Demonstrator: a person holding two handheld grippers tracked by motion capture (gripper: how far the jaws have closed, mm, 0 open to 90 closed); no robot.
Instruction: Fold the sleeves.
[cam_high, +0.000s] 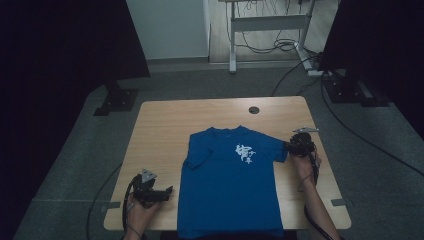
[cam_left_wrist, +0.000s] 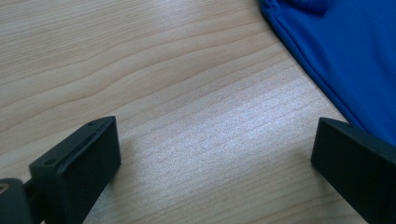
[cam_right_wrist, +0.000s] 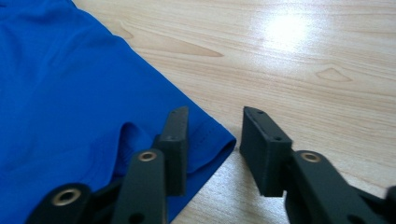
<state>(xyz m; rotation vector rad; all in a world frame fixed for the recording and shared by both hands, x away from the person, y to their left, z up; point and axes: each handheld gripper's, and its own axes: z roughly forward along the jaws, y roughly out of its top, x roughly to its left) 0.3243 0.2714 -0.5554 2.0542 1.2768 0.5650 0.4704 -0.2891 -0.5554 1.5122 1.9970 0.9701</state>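
Both grippers lie low: left gripper (cam_high: 167, 190) jaws spread, right gripper (cam_right_wrist: 212, 135) jaws straddling the T-shirt (cam_high: 230, 187) sleeve.

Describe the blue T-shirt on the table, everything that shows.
The blue T-shirt is soft knit fabric with a white print on the chest. It lies flat, front up, collar toward the far edge of the wooden table, hem at the near edge. Its left sleeve is folded inward; the right sleeve is spread out. The right tongs straddle that sleeve's corner, one jaw on the cloth, one beside it, not yet pinching. The left tongs stand open beside its edge.
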